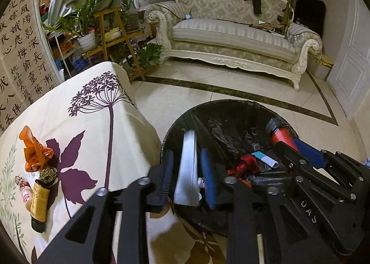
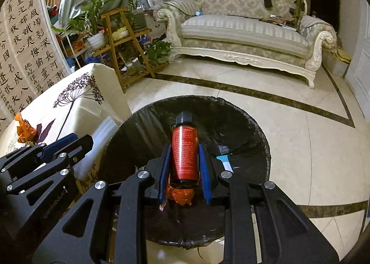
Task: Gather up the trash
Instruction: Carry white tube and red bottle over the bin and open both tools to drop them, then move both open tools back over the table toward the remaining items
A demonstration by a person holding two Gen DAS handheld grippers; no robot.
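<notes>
Right wrist view, red bottle [image 2: 185,155] clamped over bin [image 2: 259,130]; open floor [image 2: 312,148] beyond

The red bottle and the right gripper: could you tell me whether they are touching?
Touching. In the right wrist view the red bottle sits between the right gripper's blue pads, both pressed against its sides, above the bin.

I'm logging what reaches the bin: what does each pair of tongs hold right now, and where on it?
Right tongs clamp the red bottle by its body's sides, above the bin. Left tongs have a white flat piece between them; grip unclear.
</notes>
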